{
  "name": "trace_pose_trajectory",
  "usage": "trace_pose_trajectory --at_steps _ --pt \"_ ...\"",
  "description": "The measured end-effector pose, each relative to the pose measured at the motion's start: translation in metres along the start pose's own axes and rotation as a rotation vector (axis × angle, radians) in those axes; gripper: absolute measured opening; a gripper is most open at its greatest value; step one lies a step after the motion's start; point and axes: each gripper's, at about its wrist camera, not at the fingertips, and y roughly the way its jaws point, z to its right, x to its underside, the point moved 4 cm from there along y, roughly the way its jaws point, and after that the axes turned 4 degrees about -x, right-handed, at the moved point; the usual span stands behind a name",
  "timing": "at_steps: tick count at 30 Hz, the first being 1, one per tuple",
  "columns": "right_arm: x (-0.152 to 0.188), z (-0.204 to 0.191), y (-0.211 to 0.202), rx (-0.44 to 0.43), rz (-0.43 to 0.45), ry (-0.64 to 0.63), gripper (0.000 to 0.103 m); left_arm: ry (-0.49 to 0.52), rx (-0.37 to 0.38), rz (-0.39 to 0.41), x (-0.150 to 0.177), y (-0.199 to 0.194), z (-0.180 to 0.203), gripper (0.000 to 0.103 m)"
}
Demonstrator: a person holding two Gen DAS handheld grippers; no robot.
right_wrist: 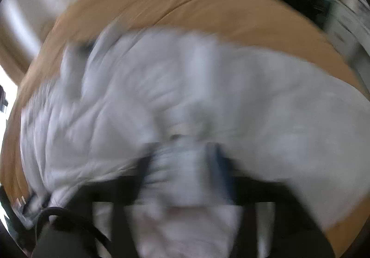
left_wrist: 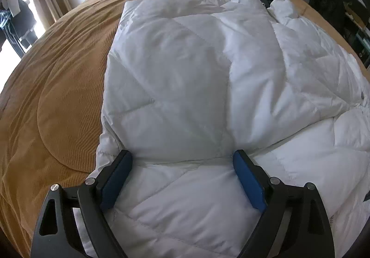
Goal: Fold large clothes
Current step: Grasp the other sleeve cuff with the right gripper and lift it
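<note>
On tan bedspread [left_wrist: 57, 96], white quilted puffy jacket [left_wrist: 185, 73] lies folded w/ creases.

One white quilted jacket [left_wrist: 185, 77], one tan bedspread [left_wrist: 57, 87], two claws

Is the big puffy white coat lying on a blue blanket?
No, the white coat lies on a tan-orange bedspread, as the left wrist view plainly shows.
</note>
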Motion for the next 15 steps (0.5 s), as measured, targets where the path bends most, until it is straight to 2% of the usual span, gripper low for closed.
trace_pose_trajectory --at_steps 2,3,4,8,10,12,15 --pt "-0.016 0.043 -0.037 -0.019 0.11 0.099 0.09 -0.004 0.002 0.005 -0.002 0.001 0.0 0.09" --pt "-0.014 0.053 -0.056 -0.031 0.125 0.133 0.09 -0.007 0.005 0.008 0.002 0.002 0.0 0.09" --pt "-0.025 0.085 -0.069 -0.029 0.138 0.193 0.09 -0.007 0.005 0.01 0.0 0.004 0.0 0.09" --pt "-0.018 0.184 -0.12 0.063 0.207 0.398 0.091 -0.007 0.001 0.018 0.007 0.0 0.003 0.09" --pt "-0.015 0.238 -0.127 0.114 0.2 0.52 0.091 -0.008 0.001 0.02 0.006 0.001 0.003 0.09" --pt "-0.003 0.276 -0.127 0.135 0.166 0.612 0.092 -0.007 0.0 0.022 0.004 0.001 0.004 0.09" --pt "0.011 0.302 -0.108 0.155 0.103 0.672 0.092 -0.007 -0.003 0.024 0.014 -0.007 0.002 0.09"
